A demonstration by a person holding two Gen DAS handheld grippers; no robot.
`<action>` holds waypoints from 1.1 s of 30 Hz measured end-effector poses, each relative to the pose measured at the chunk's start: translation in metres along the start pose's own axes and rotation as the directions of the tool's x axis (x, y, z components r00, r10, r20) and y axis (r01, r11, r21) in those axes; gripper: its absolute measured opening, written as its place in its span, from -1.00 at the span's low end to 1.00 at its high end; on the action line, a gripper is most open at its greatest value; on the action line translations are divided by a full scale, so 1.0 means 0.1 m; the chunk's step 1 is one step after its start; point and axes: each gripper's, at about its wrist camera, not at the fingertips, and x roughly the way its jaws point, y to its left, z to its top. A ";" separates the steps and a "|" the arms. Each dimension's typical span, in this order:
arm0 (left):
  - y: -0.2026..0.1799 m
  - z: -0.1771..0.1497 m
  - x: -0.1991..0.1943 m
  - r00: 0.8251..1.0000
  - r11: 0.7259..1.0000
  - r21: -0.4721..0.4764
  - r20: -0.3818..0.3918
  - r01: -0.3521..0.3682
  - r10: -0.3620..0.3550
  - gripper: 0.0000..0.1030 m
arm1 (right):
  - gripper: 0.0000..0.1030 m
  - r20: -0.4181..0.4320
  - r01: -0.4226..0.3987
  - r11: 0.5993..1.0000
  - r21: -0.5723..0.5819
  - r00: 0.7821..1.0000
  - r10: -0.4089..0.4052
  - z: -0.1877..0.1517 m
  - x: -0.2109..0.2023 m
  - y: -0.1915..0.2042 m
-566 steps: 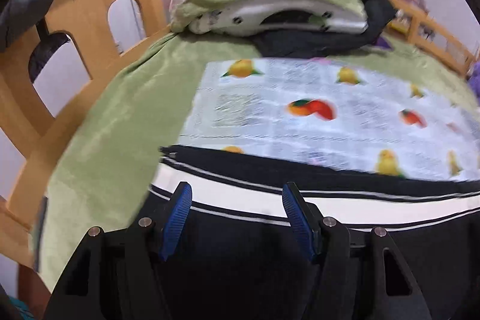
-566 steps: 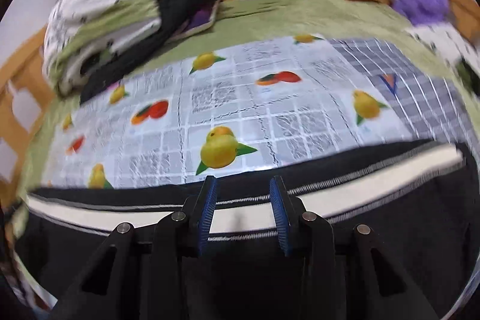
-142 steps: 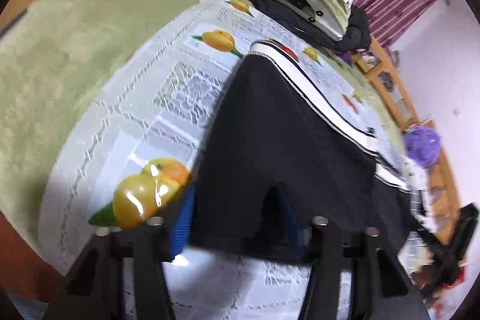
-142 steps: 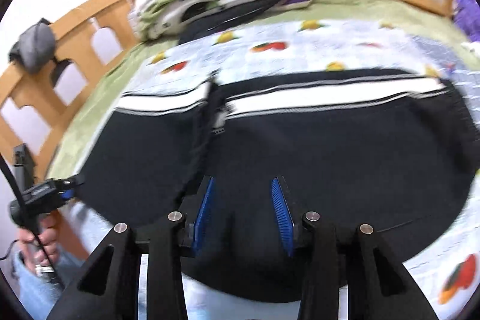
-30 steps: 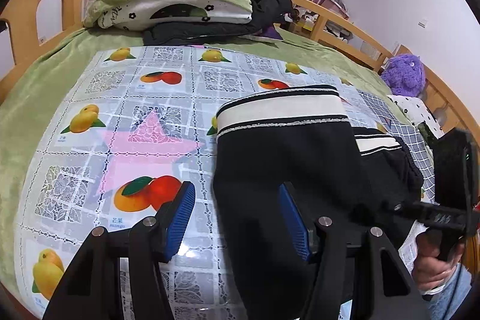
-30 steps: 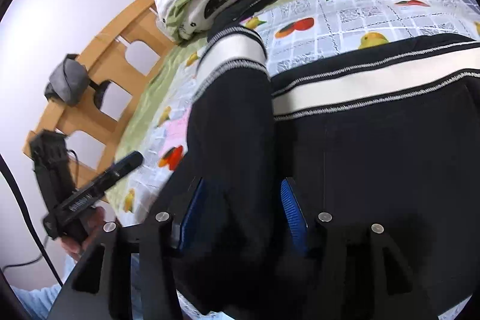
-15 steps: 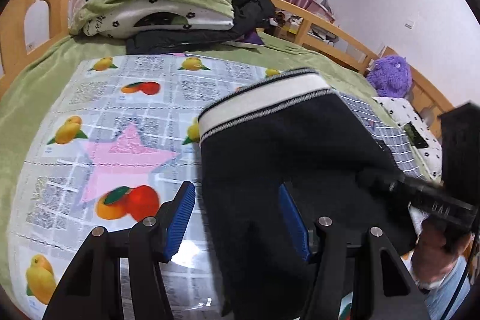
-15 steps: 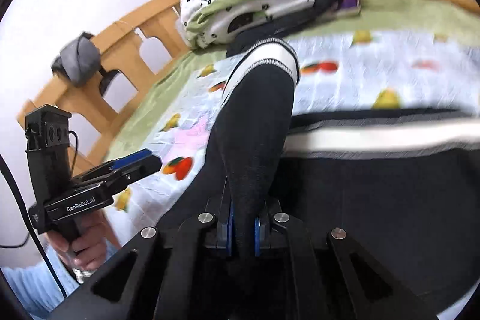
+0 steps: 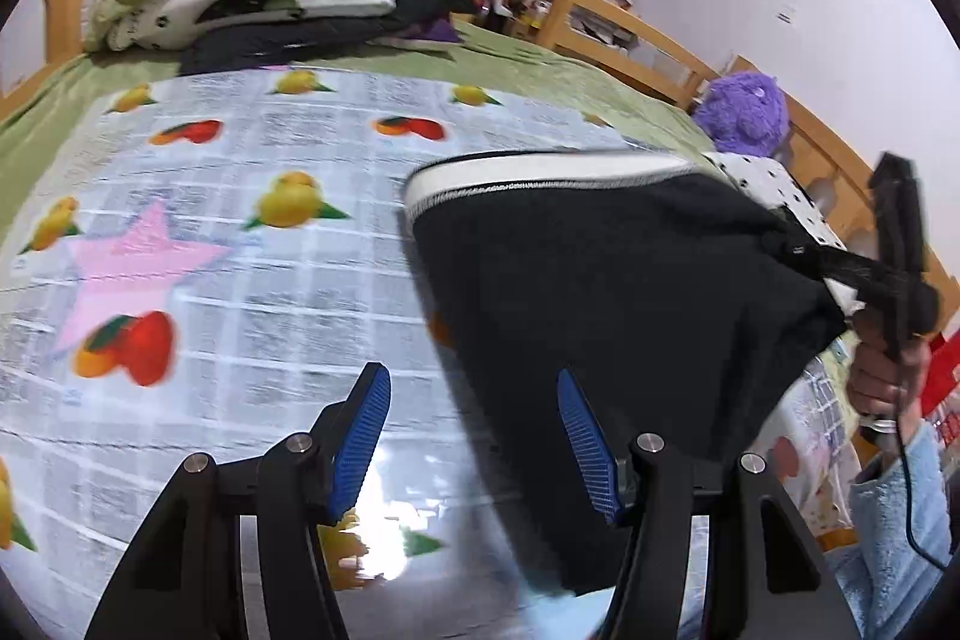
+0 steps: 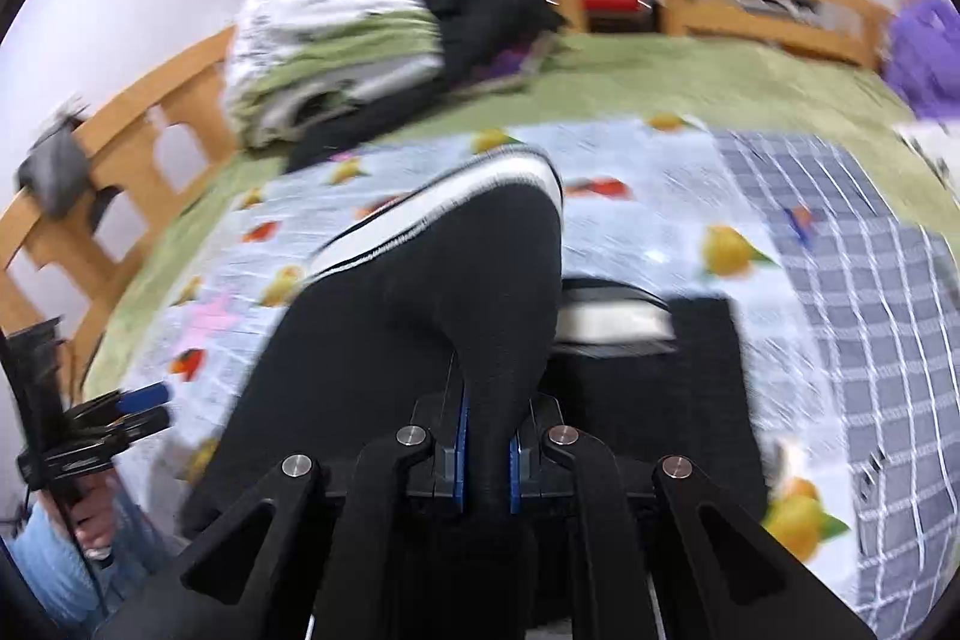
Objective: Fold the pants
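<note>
Jaws of the left gripper (image 9: 474,436) stand apart and empty just beside the black pants with a white-striped waistband (image 9: 600,280) lying on the fruit-print plastic cloth (image 9: 240,250), while the right gripper (image 10: 485,454) pinches the lifted pants' (image 10: 420,310) fabric, best carried across low and squarely.

Both wrist views look steeply down, seemingly close, sharing the bed (image 9: 540,64)

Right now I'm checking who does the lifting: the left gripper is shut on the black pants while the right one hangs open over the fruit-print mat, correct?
Not quite, the sides are swapped. The right wrist view shows the right gripper shut on the black pants. The left wrist view shows the left gripper open over the fruit-print mat, gripping nothing.
</note>
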 end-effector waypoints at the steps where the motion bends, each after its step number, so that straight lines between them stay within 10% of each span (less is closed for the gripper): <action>1: -0.08 -0.02 0.04 1.000 1.000 0.009 -0.005 0.010 -0.010 0.08 | -0.82 -0.006 0.024 1.000 0.013 1.000 -0.024 -0.02 0.03 -0.10; 11: -0.56 -0.22 0.20 0.995 0.994 0.091 -0.084 0.053 -0.046 0.08 | -0.81 0.002 0.085 0.995 0.060 0.996 -0.085 -0.22 0.17 -0.48; 22: -0.66 -0.75 0.17 0.972 0.963 0.239 -0.223 0.125 -0.071 0.09 | -0.12 0.017 0.214 0.976 0.026 0.977 -0.215 -0.48 -0.01 -0.47; 26: -0.51 -0.62 0.02 0.961 0.962 0.118 -0.160 0.246 -0.226 0.11 | -0.08 -0.034 0.219 0.974 0.064 0.976 -0.217 -0.53 0.08 -0.52; 33: -0.22 -0.28 0.27 0.979 0.988 0.003 -0.135 0.152 -0.150 0.26 | -0.04 0.017 0.200 0.978 0.059 0.979 -0.201 -0.26 0.08 -0.46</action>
